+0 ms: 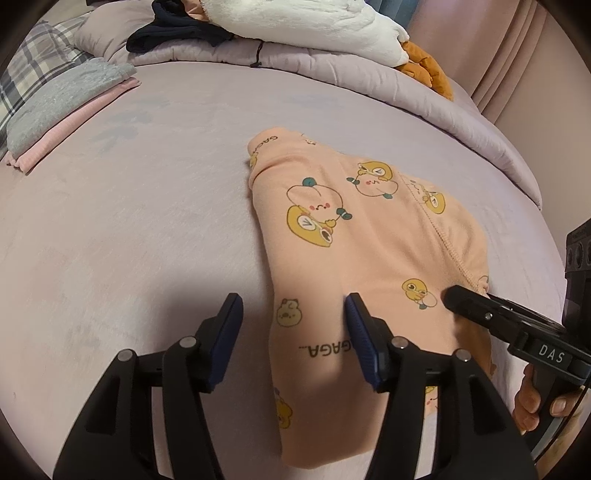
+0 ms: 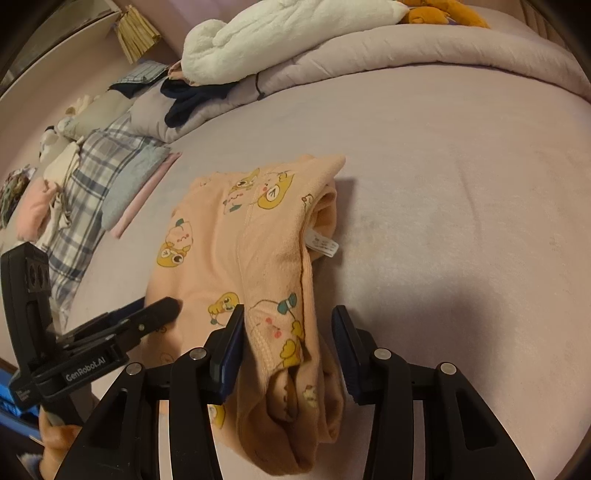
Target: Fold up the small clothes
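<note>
I have the peach printed garment (image 1: 354, 258) lying folded on the lilac bedsheet (image 1: 147, 221), straight ahead of both tools. My left gripper (image 1: 293, 306) stands wide apart: its right-hand finger rests over the near part of the cloth, its left-hand finger hangs over bare sheet, and the garment's left fold edge runs up between the two. Nothing is pinched there.

My right gripper (image 2: 288, 317) is also spread wide. The thick folded right edge of the garment (image 2: 258, 258) passes between its fingers, with the left-hand pad touching or just beside the fabric and the right-hand pad clear of it over the sheet. A white care label (image 2: 327, 245) pokes out of the fold ahead of that right-hand pad.

From the left wrist camera, the right tool comes in from the right of my jaws, its tip on the cloth near the stitched seam (image 1: 448, 247).

Well beyond the jaws, to the left, sits a stack of folded grey and pink cloths (image 1: 62, 110). Farther off, a bunched quilt (image 1: 295, 55) carries a dark garment (image 1: 173, 31) and a white fleece (image 1: 295, 18).
</note>
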`<state>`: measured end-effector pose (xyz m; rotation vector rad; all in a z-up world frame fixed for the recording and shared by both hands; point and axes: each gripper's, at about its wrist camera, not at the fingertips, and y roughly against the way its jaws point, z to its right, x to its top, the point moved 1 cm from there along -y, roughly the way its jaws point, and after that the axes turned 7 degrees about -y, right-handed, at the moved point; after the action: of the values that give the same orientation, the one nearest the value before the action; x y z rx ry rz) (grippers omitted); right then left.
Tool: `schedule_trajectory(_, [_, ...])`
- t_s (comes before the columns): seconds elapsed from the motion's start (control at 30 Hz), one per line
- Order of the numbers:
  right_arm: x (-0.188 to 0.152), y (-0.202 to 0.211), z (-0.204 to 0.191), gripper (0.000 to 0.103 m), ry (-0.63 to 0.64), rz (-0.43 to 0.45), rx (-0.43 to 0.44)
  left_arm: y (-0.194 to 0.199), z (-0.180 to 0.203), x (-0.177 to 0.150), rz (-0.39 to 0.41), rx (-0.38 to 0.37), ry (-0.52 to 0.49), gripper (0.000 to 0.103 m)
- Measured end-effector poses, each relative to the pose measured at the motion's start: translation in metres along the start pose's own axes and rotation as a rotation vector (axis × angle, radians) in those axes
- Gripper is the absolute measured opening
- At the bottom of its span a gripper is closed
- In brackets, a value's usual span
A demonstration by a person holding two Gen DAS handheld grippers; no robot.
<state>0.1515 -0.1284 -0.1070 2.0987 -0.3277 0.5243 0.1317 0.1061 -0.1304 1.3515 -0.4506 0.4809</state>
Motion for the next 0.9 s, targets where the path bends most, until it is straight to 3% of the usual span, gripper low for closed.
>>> schedule_trajectory(0.13, [-0.001,-0.002,0.002,0.049,0.001,-0.004,-0.017,0.000,0.000,-0.002,-0.004,0.002,0.002,0.060])
schedule_trajectory(0.5, [-0.016,0.012,-0.008,0.049,0.083,0.011,-0.084,0.018,0.006,-0.008,0.016,0.033,-0.015,0.064])
schedule_trajectory(0.6, [-0.020,0.022,-0.011,0.049,0.104,0.023,-0.097,0.027,0.007,-0.011,0.022,0.040,-0.014,0.079])
schedule_trajectory(0.77, [-0.026,0.040,-0.018,0.050,0.141,0.050,-0.102,0.050,0.009,-0.014,0.045,0.056,0.001,0.084])
schedule_trajectory(0.9, [-0.032,0.057,-0.026,0.062,0.168,0.081,-0.101,0.072,0.013,-0.016,0.075,0.080,0.003,0.103])
